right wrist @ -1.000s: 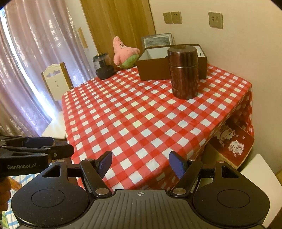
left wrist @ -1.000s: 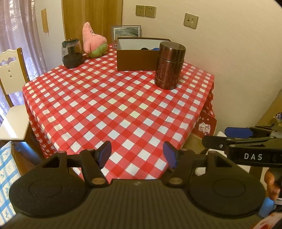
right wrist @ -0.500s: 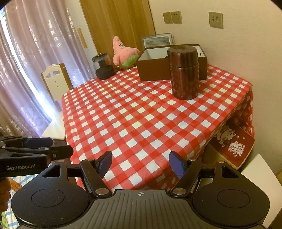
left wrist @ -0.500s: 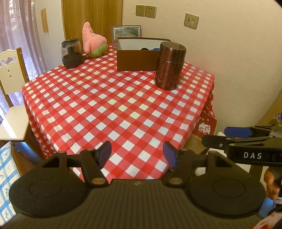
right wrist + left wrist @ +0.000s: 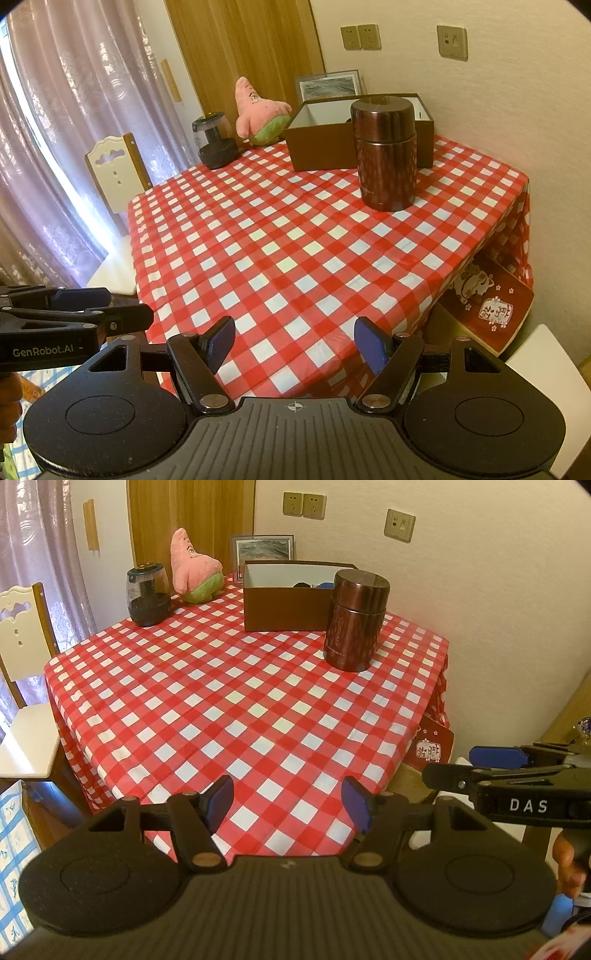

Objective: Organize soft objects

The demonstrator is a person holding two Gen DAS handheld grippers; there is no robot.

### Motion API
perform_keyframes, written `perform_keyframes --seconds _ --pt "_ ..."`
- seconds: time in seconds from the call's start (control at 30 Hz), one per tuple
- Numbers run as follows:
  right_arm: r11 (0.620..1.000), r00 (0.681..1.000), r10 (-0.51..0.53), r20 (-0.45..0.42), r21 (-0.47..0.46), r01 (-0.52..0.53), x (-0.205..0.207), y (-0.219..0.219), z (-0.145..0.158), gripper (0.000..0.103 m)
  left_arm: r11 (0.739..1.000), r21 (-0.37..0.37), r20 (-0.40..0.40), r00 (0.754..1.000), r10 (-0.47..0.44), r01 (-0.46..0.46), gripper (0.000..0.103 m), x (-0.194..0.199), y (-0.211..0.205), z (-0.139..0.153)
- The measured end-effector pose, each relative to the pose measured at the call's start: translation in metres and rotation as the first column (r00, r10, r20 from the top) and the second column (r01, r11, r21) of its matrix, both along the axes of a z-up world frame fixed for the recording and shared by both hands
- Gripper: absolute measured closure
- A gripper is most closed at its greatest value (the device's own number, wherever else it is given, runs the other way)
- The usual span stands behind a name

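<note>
At the near edge of the table (image 5: 258,709), over its red-and-white checked cloth (image 5: 295,251), two grippers hang side by side: the left gripper (image 5: 288,806) and the right gripper (image 5: 295,343), each with its blue pads spread wide and nothing between them, touching nothing. In each wrist view the other gripper shows from the side, just beside the table's near corner. The near and middle cloth is bare, so no object lies between the grippers and the far end. Farther on stands one brown canister (image 5: 356,622), upright with its lid on, just in front of the right part of one open brown box (image 5: 288,605); from the right wrist view it hides part of the box's front wall. Something dark and something blue show inside the box, too hidden to name. Left of the box, at the far corner, sits the one soft toy in sight, a pink plush (image 5: 194,568) with green shorts, leaning near the box but apart from it. Left of the plush stands one dark jar (image 5: 147,594). Behind the box one framed picture (image 5: 264,548) leans on the wall. One white chair (image 5: 114,166) stands at the table's left side, and three wall plates (image 5: 303,505) sit above.
</note>
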State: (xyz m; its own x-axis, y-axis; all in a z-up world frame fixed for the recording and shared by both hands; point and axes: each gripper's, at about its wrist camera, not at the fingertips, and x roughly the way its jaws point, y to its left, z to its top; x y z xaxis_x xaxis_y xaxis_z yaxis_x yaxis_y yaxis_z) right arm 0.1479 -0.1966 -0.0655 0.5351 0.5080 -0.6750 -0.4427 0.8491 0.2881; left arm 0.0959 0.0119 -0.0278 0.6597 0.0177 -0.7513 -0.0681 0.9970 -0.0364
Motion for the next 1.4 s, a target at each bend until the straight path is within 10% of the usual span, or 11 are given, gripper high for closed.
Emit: perform_keyframes --seconds 1.4 --pt "1.0 1.0 0.003 -0.002 0.001 -0.003 0.0023 -0.0026 -0.0007 0.032 1.0 -0.002 0.0 1.0 -0.004 0.004 0.041 0.0033 0.0 -0.0005"
